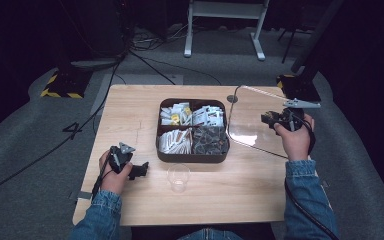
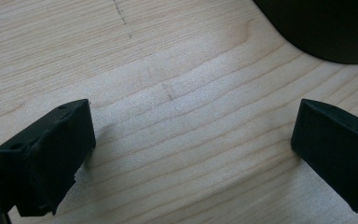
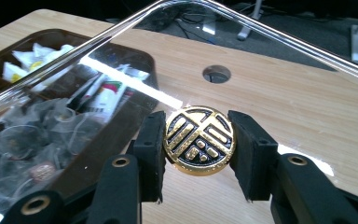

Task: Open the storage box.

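Right now the work centres on a clear lid, which lies just right of the brown compartment box, one edge next to the box's right wall and the far edge lifted off the wooden table. The right gripper has its two black jaws pinched from either side on the lid's round knob, a black disc with a gold pattern, so the lid is held by that knob; in the high view the same gripper sits over the lid's right part, well to the right of the box, with a hand wrapped round its body. Through the tilted lid, in the right gripper view, the box's packets show blurred and reflected. A round hole in the tabletop lies beyond the knob, away from the box. The left gripper rests low just off the box's near-left corner, held in the other hand; in the left gripper view its jaws stand spread wide over bare wood, holding nothing, with the dark curved wall of the box at the upper right. A small clear cup stands just in front of the box's near wall, apart from both grippers.
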Demonstrator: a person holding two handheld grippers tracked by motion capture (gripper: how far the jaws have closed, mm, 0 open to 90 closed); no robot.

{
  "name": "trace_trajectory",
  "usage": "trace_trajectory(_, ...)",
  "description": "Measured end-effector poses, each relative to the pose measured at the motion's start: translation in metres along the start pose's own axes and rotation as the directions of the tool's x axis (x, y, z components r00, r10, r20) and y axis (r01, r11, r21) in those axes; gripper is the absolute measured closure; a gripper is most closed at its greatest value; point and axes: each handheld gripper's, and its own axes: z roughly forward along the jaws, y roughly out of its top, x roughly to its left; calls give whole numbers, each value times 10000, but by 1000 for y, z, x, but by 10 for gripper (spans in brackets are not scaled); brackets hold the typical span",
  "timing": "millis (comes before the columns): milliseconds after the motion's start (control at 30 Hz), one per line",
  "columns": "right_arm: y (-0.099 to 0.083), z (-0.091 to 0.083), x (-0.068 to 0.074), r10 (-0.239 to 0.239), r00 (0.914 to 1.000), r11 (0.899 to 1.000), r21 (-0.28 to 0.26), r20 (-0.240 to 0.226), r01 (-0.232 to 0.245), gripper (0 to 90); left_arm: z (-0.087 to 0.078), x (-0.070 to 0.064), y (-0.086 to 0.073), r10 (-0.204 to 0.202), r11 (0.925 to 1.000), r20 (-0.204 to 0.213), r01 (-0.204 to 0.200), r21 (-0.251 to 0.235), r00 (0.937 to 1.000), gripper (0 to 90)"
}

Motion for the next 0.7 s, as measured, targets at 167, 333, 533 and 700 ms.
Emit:
trace_trajectory(167,-5,4,-9,101,9995,9999,-37,298,-100,587,0,0,0,1,10000,-1,-1,0,10000,1)
trace_trajectory(333,-10,8,-18,221,9986,9998,-30,479,-220,587,0,0,0,0,10000,-1,0,2,10000,1)
trace_trajectory(533,-18,15,-27,179,9979,9998,-16,617,-178,587,0,0,0,-2,10000,0,2,1,10000,0)
trace_trajectory(700,-24,23,-32,-110,9971,9999,65,750,105,587,0,0,0,-4,10000,0,4,0,10000,0)
